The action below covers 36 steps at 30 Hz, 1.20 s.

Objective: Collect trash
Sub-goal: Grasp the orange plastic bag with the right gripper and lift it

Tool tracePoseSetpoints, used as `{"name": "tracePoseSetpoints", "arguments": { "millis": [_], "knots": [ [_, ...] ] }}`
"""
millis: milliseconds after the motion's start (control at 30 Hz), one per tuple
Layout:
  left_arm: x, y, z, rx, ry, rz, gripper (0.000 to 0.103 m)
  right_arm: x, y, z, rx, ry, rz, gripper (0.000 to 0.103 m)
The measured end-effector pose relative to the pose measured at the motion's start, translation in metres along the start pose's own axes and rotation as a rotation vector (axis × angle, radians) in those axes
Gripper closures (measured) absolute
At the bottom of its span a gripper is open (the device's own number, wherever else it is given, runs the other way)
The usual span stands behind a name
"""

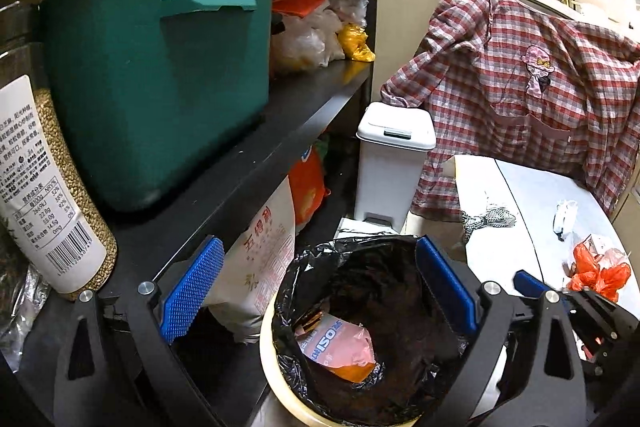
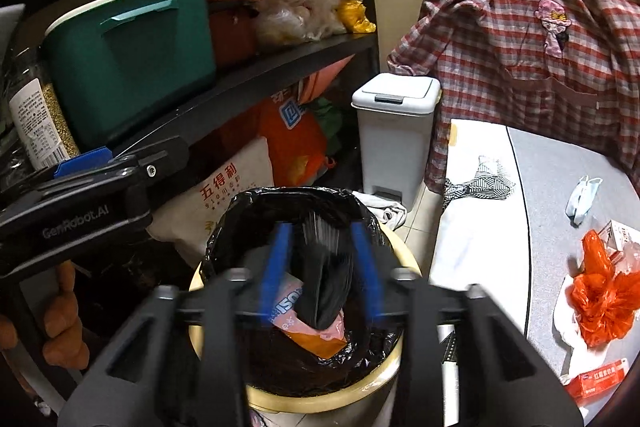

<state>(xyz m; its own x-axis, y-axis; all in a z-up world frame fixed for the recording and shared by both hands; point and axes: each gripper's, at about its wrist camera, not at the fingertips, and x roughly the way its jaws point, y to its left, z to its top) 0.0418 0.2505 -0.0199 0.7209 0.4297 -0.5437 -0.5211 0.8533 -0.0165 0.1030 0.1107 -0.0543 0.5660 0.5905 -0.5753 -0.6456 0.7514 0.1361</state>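
A cream trash bin [image 2: 384, 367] lined with a black bag stands on the floor, with a pink wrapper [image 1: 340, 345] lying inside. My right gripper [image 2: 322, 267] hovers over its mouth, jaws partly apart. A blurred black plastic bundle [image 2: 326, 283] sits between its fingers, and the pads do not look pressed on it. My left gripper [image 1: 320, 287] stands wide open above the same bin, holding nothing. On the white table [image 2: 480, 227] lie an orange plastic bag [image 2: 600, 299], a face mask [image 2: 582, 199] and a red-and-white box [image 2: 596, 383].
A black shelf [image 1: 280, 119] on the left holds a green cooler box [image 1: 160, 75] and a grain jar [image 1: 52, 187]. A sack [image 2: 224, 195] leans beneath it. A white pedal bin [image 2: 394, 131] stands behind the trash bin. A plaid shirt [image 2: 520, 39] hangs at the back right.
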Motion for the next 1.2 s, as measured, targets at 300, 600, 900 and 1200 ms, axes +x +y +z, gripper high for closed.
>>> {"name": "tracePoseSetpoints", "arguments": {
  "millis": [300, 600, 900, 1200],
  "knots": [
    [-0.002, -0.006, 0.0, 0.003, -0.005, -0.02, 0.009, -0.031, -0.014, -0.012, 0.018, -0.01, -0.06, 0.045],
    [-0.018, -0.031, -0.002, 0.019, -0.035, -0.097, 0.008, -0.103, -0.076, -0.051, 0.074, -0.032, -0.251, 0.032],
    [-0.036, -0.082, -0.004, 0.08, -0.073, -0.163, 0.008, -0.137, -0.173, -0.085, 0.26, -0.052, -0.518, 0.032],
    [-0.049, -0.125, -0.006, 0.121, -0.087, -0.227, 0.008, -0.139, -0.226, -0.096, 0.385, -0.048, -0.541, 0.032]
  ]
}}
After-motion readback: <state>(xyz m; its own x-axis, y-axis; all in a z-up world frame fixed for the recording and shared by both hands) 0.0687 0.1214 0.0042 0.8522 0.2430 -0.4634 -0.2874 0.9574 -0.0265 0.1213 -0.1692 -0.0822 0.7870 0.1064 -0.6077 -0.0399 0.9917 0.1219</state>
